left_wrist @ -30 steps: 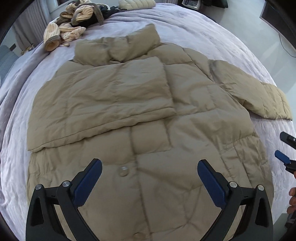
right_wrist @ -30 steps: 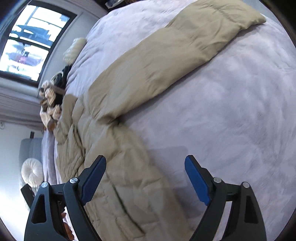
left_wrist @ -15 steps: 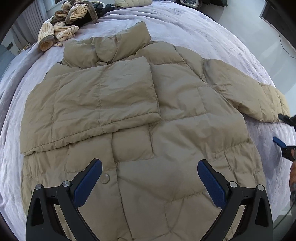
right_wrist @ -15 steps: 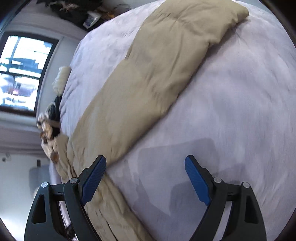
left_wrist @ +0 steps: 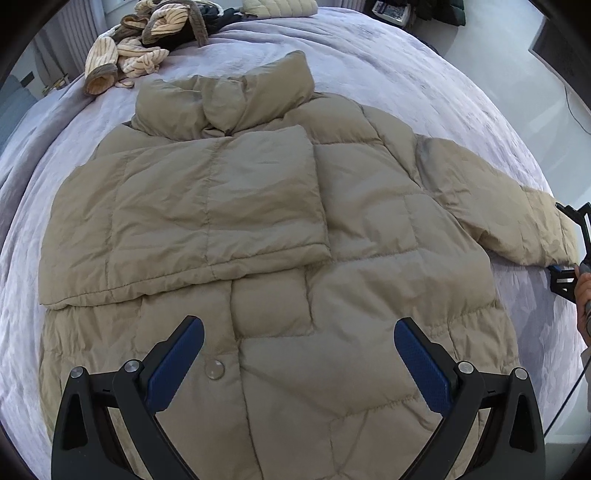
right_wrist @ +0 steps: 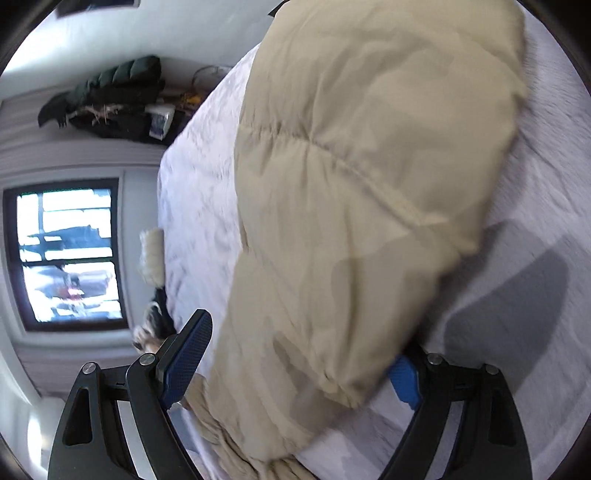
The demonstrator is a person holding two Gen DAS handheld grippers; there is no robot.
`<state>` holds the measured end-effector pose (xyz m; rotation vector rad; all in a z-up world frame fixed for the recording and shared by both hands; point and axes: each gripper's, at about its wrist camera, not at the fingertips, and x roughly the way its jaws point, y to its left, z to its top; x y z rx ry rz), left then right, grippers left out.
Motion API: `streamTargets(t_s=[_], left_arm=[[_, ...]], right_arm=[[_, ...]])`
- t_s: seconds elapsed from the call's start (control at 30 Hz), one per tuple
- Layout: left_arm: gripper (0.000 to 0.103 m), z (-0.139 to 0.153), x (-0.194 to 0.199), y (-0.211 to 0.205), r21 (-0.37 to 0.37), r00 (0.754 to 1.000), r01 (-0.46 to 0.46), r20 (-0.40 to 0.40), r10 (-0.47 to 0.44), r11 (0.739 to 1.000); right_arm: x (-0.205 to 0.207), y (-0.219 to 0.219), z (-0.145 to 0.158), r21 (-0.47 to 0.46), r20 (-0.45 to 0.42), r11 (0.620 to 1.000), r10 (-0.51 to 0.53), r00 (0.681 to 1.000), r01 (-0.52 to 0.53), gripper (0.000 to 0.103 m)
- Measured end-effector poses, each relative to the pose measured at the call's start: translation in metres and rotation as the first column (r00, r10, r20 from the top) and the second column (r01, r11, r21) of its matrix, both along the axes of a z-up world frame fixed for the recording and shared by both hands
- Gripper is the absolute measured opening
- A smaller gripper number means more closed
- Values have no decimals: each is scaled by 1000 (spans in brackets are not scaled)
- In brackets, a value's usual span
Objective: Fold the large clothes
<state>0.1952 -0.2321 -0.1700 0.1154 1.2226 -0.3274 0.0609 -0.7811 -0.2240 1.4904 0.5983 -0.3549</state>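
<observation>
A large beige puffer jacket lies front up on the lilac bed. Its left sleeve is folded across the chest. Its right sleeve stretches out to the right. My left gripper hangs open and empty above the jacket's lower front. My right gripper is open, with its jaws either side of the right sleeve near the cuff; it also shows at the right edge of the left wrist view.
A heap of striped cream and dark clothes lies at the far left of the bed. A pale folded puffer item sits at the far edge. A window and dark clutter stand beyond the bed.
My right gripper has moved along the sleeve to its cuff and now straddles it. My left gripper has drifted slightly over the jacket and stays open.
</observation>
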Motion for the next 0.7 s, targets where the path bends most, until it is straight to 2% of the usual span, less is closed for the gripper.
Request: streamTargets(t_s=[0.03,0.1,0.17,0.2,0.33,0.4,0.5,0.63,0.7], left_arm=[[103,1,1,2,0,1000,-6,5,6,1000],[103,2,3,5,0,1000,-17,15,17,1000],[103,3,6,10,-3,999,-28,22,28,1000],[103,4,8,14,-6,999,-33,28,33,999],[103,10,15,28,-14,996,-62,59,63,998],[103,12,21,37,-21,994,-85,69,86,996],[103,15,29,52,-29,989,-118,82,120,993],[103,23,35,76,-54,981,-164,99,168,985],[103,25,36,87,-60,977,-181,106,187,982]], right_arm=[[4,-1,1,5,8,1000,-1,1000,1,89],[9,-2,1,17,1,1000,9,1000,-9,72],[13,-2,1,18,-58,999,34,998,-33,15],[14,-3,4,4,-78,999,36,996,-36,8],[22,3,32,-124,-96,989,74,993,-86,6],[33,13,57,-222,-106,964,124,987,-145,6],[58,44,103,-382,-110,891,220,969,-246,6],[87,100,147,-501,-105,795,337,936,-342,6],[106,141,167,-567,-110,721,414,903,-399,6]])
